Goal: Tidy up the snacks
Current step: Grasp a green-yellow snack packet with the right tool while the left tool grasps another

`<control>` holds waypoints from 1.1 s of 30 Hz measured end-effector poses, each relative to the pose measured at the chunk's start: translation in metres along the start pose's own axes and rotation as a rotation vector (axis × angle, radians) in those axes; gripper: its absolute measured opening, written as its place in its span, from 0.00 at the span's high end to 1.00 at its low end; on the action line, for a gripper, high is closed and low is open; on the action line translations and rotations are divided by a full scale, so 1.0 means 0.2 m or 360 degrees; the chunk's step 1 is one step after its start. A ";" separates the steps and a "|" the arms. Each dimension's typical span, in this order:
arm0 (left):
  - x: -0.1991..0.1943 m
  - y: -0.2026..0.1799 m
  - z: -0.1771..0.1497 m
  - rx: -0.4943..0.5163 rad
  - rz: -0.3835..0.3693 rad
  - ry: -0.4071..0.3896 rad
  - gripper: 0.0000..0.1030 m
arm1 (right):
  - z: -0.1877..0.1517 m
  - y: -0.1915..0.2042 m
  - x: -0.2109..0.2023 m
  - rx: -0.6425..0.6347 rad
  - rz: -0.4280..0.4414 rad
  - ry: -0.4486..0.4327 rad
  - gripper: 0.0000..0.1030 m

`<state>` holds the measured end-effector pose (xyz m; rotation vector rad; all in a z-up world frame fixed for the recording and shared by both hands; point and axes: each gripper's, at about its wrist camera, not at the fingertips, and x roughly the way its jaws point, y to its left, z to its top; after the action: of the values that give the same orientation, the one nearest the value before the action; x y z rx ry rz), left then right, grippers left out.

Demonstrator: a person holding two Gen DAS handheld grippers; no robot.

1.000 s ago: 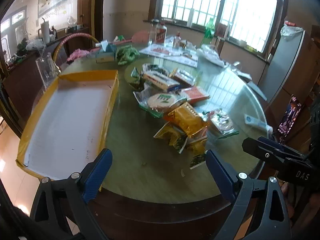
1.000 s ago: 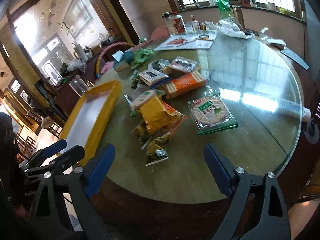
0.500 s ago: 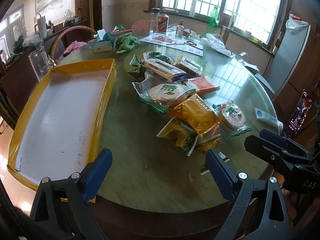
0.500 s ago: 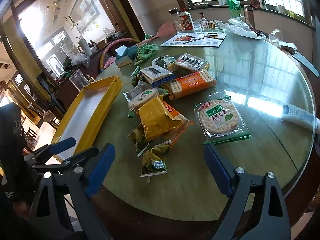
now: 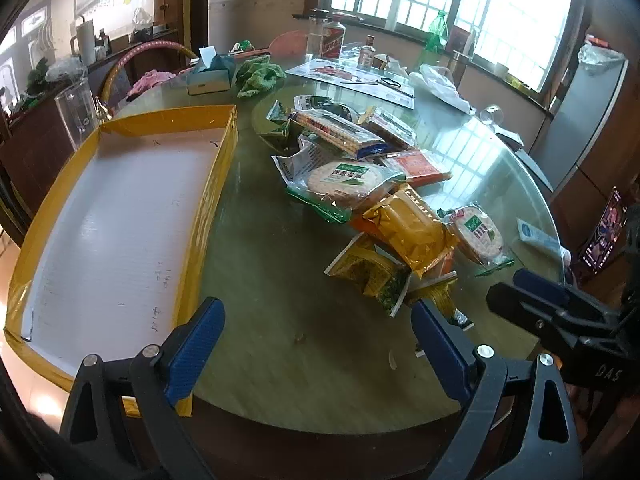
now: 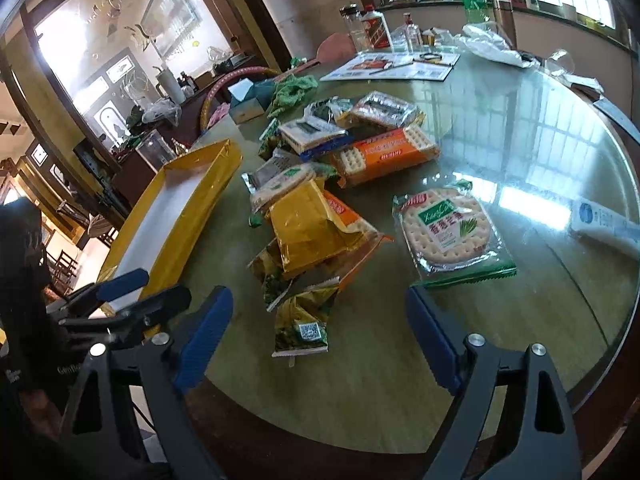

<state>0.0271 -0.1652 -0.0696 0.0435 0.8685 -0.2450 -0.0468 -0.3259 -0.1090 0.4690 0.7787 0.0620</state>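
Note:
A pile of snack packs lies mid-table: a yellow bag [image 5: 412, 232] [image 6: 308, 224], a round cracker pack [image 6: 446, 228] [image 5: 478, 232], an orange cracker pack [image 6: 386, 154] and several others behind. An empty yellow-rimmed tray [image 5: 212, 184] [image 6: 200, 200] sits left of the pile. My left gripper [image 5: 316, 340] hovers open over bare table near the tray's front corner. My right gripper [image 6: 318, 332] has wide jaws that are closing; a small green-yellow packet [image 6: 302, 324] lies on the table between its fingers, untouched by the pads.
The round glass-topped table [image 5: 280, 360] ends just below both grippers. A tissue box [image 5: 210, 76], green cloth [image 5: 258, 74], bottles [image 5: 332, 40] and papers crowd the far side. A tall glass [image 5: 76, 112] stands behind the tray. A white tube [image 6: 604, 226] lies at the right.
Both grippers have come forward and lower toward the table, so the snacks and tray look larger. Nothing on the table has moved or been gripped.

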 end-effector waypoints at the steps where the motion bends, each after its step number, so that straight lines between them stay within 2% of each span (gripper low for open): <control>1: 0.01 0.00 0.00 0.0003 -0.0001 0.0001 0.08 | -0.01 -0.01 0.01 0.0010 0.0009 0.0011 0.19; 11: 0.03 -0.01 -0.02 0.0047 0.0111 0.0011 0.09 | -0.07 0.05 0.15 -0.0014 0.0082 0.0155 0.40; 16: 0.02 -0.01 -0.02 0.0048 0.0119 -0.0009 0.09 | -0.09 0.06 0.20 -0.0024 0.0049 0.0195 0.48; 19: 0.02 -0.03 -0.02 0.0068 0.0133 -0.0017 0.09 | -0.09 0.08 0.22 -0.0047 0.0041 0.0215 0.56; 21: 0.02 -0.03 -0.03 0.0079 0.0140 -0.0015 0.09 | -0.10 0.08 0.22 -0.0057 0.0050 0.0224 0.68; 23: 0.02 -0.03 -0.02 0.0077 0.0125 -0.0007 0.09 | -0.11 0.07 0.22 -0.0056 0.0056 0.0226 0.72; 29: 0.08 -0.04 0.04 0.0005 -0.0055 0.0066 0.09 | -0.13 -0.01 0.16 0.0007 0.0050 0.0192 0.77; 33: 0.18 -0.09 0.08 0.0006 -0.0099 0.0149 0.16 | -0.14 -0.04 0.11 0.0033 0.0061 0.0162 0.82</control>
<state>0.0580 -0.1920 -0.0861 0.0314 0.9636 -0.3049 -0.0507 -0.3175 -0.1435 0.5035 0.8709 0.1143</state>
